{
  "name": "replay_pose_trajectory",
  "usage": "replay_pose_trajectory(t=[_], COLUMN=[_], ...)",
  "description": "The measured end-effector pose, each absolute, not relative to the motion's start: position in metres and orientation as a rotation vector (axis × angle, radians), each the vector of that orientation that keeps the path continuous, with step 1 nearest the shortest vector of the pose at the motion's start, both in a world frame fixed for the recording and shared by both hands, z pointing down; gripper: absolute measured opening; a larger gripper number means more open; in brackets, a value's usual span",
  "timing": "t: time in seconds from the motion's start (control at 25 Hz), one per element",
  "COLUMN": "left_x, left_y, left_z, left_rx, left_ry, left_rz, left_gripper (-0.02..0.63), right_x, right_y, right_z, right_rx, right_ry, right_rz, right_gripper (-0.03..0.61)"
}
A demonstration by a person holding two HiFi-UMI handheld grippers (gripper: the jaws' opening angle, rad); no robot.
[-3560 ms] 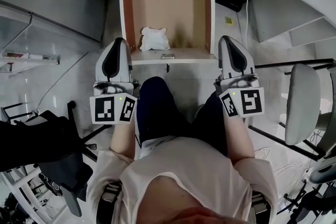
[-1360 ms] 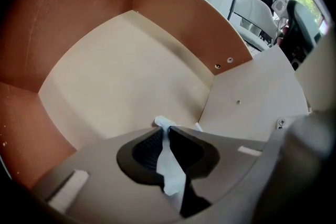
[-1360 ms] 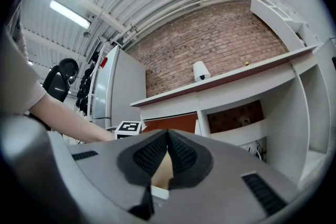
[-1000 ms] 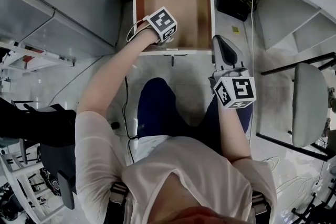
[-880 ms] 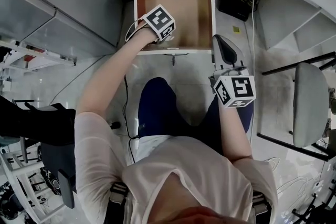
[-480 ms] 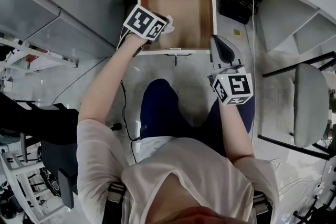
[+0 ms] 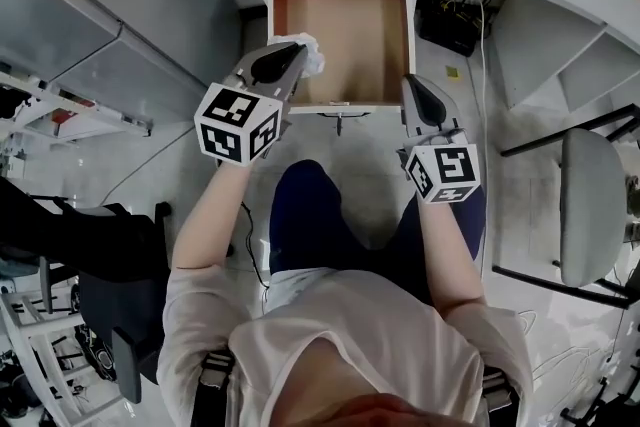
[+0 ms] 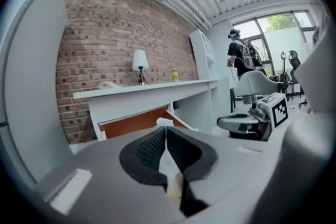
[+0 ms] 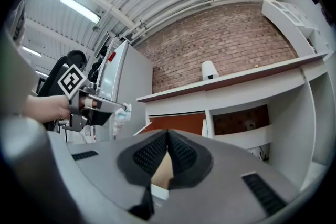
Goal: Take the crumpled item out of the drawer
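At left gripper [image 7: 298, 55] tips: crumpled item [image 7: 312, 58] pinched, jaws clenched on it | drawer [image 7: 350, 35] just ahead of and below those tips | right gripper [image 7: 412, 87] closed, empty, drawer front ahead of it | risk: shallow tip pinch slips, item drops back in or onto floor

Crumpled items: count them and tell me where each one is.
1. The crumpled item is pinched in the left gripper, held up by the left front corner of the open drawer. No other shows inside.
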State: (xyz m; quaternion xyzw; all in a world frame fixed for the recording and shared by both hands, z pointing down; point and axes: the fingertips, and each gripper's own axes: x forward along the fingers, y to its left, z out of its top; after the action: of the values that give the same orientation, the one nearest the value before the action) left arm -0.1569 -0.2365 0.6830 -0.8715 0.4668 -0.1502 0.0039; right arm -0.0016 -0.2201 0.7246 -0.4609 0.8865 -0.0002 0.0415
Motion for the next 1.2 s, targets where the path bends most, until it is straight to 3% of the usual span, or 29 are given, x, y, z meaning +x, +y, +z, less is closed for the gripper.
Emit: replay_pose_trajectory(t=[0.48,1.2], left_x=[-0.192,-0.193], left_y=[-0.159,-0.168], left_z=[0.68,0.704], left_rx=[-2.483,-2.489], left_ry=[1.677,1.682], left_rz=[0.074,0.126], left_gripper=[0.023,0.023], right_x=[-0.005,0.009], right_y=[-0.221,-0.219], right_z=[0.725,0.738], right_rx=[-1.442,-1.519], right_ry=[2.709,2.695], right_rz=[0.035,0.061], right_gripper=[0.008,0.008])
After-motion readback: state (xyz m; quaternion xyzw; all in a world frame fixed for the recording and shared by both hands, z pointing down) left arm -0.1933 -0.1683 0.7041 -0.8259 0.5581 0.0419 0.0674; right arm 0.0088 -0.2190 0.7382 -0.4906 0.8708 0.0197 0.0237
